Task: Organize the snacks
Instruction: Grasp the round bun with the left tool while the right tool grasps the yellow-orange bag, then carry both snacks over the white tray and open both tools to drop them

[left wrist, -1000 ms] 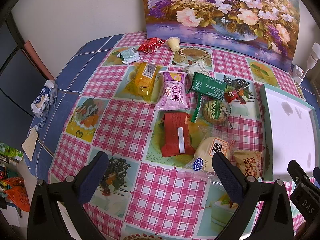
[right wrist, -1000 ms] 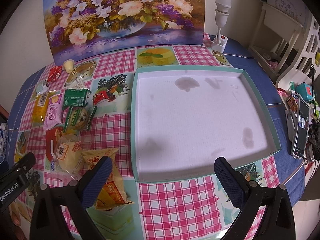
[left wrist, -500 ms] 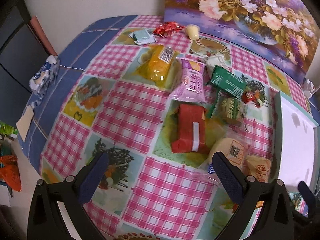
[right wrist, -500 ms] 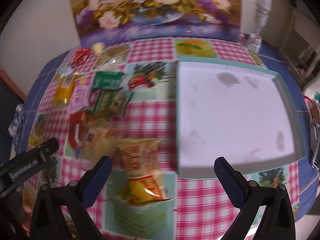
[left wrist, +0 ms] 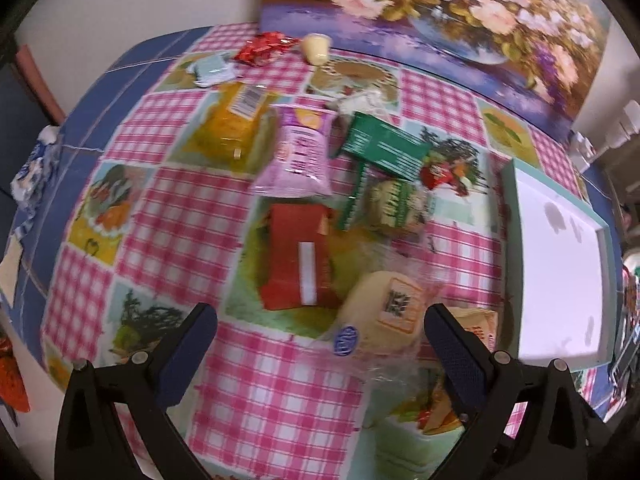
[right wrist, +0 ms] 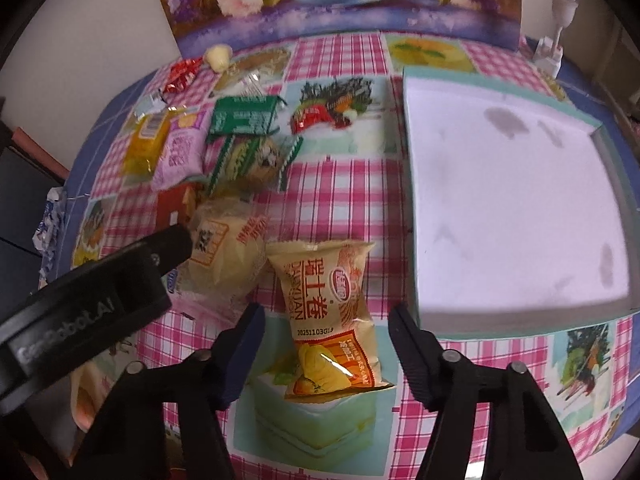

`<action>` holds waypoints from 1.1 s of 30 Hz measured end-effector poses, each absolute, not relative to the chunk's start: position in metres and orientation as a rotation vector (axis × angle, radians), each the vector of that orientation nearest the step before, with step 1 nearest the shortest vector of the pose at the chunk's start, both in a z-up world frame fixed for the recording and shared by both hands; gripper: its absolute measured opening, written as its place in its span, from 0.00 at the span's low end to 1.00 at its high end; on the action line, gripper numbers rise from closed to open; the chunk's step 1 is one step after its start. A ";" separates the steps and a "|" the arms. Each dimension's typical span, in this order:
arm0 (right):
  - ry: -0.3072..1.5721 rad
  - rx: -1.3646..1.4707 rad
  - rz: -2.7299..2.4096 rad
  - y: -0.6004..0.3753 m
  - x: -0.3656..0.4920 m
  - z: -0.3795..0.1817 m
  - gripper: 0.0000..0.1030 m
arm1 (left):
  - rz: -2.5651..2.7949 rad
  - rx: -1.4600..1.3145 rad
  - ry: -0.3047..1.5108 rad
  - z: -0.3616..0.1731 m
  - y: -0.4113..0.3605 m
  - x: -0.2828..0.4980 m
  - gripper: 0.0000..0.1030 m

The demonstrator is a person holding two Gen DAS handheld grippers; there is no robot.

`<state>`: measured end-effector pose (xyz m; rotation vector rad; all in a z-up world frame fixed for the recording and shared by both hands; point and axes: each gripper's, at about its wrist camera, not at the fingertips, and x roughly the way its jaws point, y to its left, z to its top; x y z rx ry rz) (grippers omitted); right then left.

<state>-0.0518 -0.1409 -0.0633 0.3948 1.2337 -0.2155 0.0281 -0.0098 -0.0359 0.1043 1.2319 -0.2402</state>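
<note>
Two tools over a snack-strewn checked worktop [right wrist: 332,200].
Right tool [right wrist: 326,326] closing around yellow plastic swiss-roll packet [right wrist: 328,304], pads not touching; left tool [left wrist: 320,336] open; teal-rimmed tray [right wrist: 412,184] at three o'clock.

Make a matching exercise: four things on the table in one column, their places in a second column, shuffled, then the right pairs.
Things:
1. Yellow snack bag
2. Tray
3. Pale cup
4. Red packet

Places:
A. by the painting
B. right of the snacks, nothing in it
C. between the right claw tips
D. below the pink bag

Pairs: 1-C, 2-B, 3-A, 4-D
</note>
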 end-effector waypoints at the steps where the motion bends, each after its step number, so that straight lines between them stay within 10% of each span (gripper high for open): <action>1: 1.242 0.396 -0.215 -0.141 -0.051 -0.066 0.57 | -0.252 0.110 1.240 -0.038 -0.013 0.028 1.00; 15: 1.317 0.414 -0.226 -0.145 -0.041 -0.094 0.42 | -0.381 0.148 1.324 -0.068 -0.046 0.028 0.56; 33: 1.110 0.476 -0.356 -0.188 -0.056 -0.034 0.37 | -0.405 0.040 1.185 -0.015 -0.037 0.030 0.53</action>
